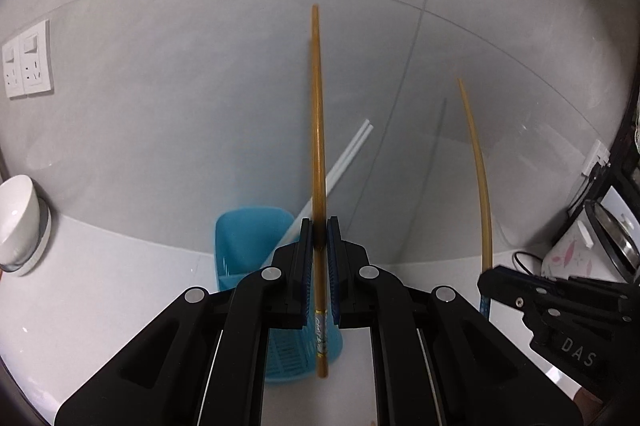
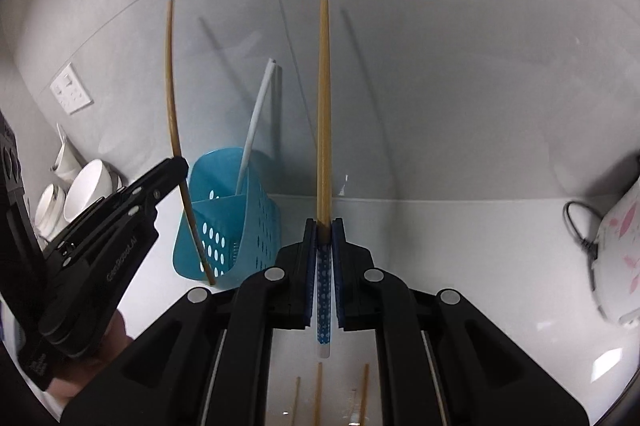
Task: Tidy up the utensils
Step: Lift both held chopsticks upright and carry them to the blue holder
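Observation:
My left gripper is shut on a brown chopstick that points up and away, just above the blue perforated basket. Two white chopsticks lean out of that basket. To the right, my right gripper grips another brown chopstick. In the right wrist view the right gripper is shut on brown chopsticks that look like a pair held together. The left gripper holds its chopstick across the front of the basket, with the white chopsticks behind.
White bowls are stacked at the left by the wall. Wall sockets sit above them. A white appliance with a pink pattern and its black cable stand at the right. Loose brown chopsticks lie on the white counter below.

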Demonstrator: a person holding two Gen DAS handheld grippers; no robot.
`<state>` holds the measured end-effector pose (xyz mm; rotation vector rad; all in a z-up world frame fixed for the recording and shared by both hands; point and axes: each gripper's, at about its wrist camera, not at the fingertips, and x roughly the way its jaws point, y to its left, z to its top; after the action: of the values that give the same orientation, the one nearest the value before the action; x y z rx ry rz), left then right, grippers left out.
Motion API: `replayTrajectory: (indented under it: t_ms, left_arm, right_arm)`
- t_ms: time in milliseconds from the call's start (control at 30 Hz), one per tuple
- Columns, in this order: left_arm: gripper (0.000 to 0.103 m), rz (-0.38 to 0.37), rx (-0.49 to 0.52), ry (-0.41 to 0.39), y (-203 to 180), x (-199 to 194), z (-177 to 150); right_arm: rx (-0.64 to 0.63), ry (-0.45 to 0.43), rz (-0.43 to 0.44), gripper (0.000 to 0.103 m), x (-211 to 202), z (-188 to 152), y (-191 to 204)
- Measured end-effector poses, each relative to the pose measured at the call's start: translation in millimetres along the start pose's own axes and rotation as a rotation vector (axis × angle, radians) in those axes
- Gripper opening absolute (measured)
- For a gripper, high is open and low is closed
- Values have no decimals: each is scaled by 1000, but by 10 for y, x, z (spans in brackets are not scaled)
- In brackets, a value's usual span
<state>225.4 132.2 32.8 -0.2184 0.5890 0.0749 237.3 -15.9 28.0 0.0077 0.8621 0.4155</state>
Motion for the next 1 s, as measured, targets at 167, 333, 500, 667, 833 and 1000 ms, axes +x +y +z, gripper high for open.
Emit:
replayTrajectory:
  t_ms: [167, 333, 500, 667, 833, 1000]
  left_arm:
    - [7, 8, 24, -32, 40, 93, -53]
    - [7, 14, 32, -52, 59, 108, -75]
    - [7, 14, 44, -92, 46, 8, -10]
    - [7, 28, 49, -88, 68, 44, -37]
    - [7, 32, 58, -99, 54, 83, -116]
    - [7, 49, 64, -74, 21, 219, -265]
  right_arm:
    - [2, 14, -4, 7, 116, -38, 10]
    - [-4, 28, -1, 7, 176, -55, 42]
    - [-10, 22, 13, 7, 170, -34, 54]
    - [-16, -15, 41, 7, 109, -17, 76]
    - [-9, -15, 52, 7, 109, -45, 58]
    - [-9, -7, 60, 7, 123, -64, 51]
